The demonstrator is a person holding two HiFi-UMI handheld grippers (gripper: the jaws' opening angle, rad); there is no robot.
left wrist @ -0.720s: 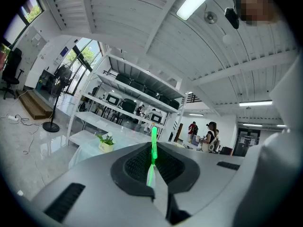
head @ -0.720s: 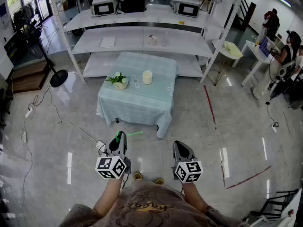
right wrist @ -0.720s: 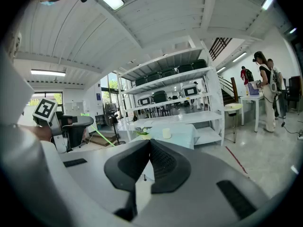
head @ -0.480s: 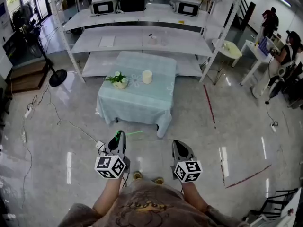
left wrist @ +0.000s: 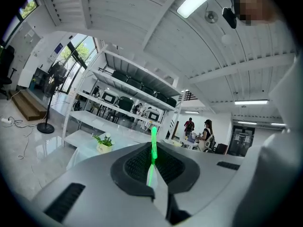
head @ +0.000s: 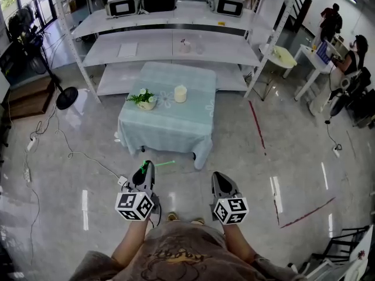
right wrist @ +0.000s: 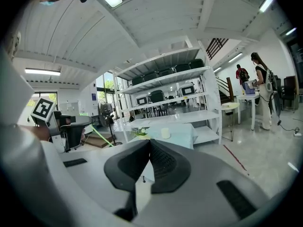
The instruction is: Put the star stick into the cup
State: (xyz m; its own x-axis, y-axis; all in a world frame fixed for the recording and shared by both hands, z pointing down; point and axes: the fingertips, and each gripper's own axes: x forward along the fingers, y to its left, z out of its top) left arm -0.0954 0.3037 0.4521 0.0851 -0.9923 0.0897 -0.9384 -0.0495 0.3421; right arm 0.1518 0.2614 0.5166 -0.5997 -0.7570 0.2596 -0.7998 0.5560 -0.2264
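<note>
While left gripper clamps star stick, right gripper sits closed, empty.

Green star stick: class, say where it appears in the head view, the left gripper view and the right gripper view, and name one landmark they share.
Head view: the thin green star stick juts rightward from the left gripper, low and left of centre.
Left gripper view: dead centre, upright, clamped between the jaws.
Right gripper view: a slanting green line at middle left.
Shared landmark: the small potted plant with white flowers.
</note>
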